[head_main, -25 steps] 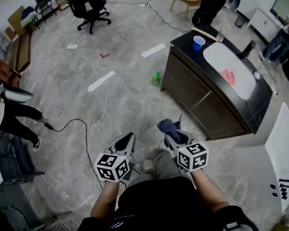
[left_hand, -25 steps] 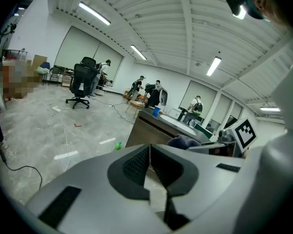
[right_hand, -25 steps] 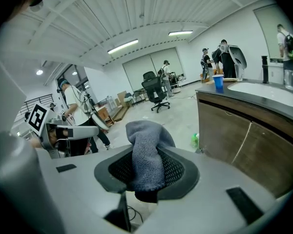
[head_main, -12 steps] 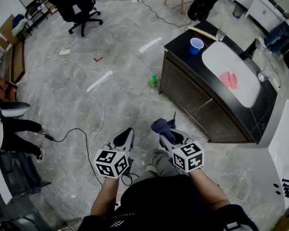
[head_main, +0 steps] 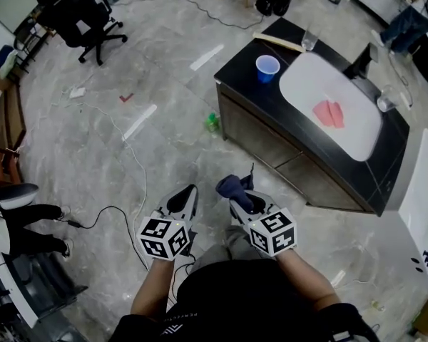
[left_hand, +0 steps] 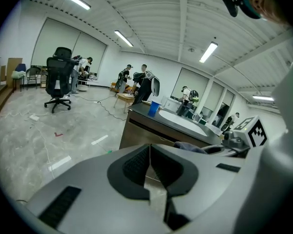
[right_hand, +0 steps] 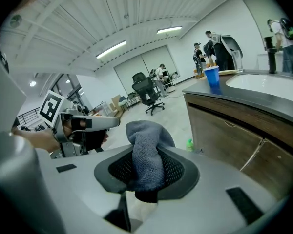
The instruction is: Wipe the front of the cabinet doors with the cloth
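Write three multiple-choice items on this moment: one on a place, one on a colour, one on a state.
1. Where does the blue cup stand?
A. on the floor
B. on the black countertop
C. on a chair

2. What colour is the cloth?
A. yellow
B. white
C. dark blue-grey

3. How is the left claw?
A. shut and empty
B. shut on the cloth
C. wide open

Answers:
1 B: the cup sits on the countertop, beside the white basin.
2 C: the right gripper view shows it blue-grey, clamped in the right claw.
3 A: the left gripper view shows its jaws together with nothing between them.
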`<state>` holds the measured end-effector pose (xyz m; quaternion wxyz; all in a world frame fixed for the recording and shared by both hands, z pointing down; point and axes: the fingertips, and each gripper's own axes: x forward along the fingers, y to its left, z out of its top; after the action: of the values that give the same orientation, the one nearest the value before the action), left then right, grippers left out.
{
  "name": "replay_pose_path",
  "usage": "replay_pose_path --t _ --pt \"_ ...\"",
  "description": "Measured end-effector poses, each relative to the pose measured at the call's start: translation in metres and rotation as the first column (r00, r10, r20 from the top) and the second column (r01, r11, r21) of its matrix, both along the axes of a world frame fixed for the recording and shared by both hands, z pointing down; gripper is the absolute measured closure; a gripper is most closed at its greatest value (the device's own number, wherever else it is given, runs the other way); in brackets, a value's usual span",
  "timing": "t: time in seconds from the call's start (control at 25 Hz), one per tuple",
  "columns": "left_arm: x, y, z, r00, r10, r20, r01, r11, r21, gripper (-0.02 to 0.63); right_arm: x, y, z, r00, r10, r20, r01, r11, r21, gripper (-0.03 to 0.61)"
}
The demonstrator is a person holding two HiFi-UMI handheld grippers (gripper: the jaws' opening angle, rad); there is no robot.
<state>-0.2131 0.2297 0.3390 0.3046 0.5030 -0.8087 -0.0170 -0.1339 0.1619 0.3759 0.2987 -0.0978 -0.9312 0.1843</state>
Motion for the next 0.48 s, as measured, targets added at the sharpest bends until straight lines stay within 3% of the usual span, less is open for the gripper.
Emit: replay_pose_path --t 0.48 --pt "-0.015 -0.074 0.016 0.992 0.129 0.001 -0.128 0.991 -0.047 0.598 -0.017 -0.053 0.007 0.996 0.085 0.017 -0.085 0.996 -0.012 0.462"
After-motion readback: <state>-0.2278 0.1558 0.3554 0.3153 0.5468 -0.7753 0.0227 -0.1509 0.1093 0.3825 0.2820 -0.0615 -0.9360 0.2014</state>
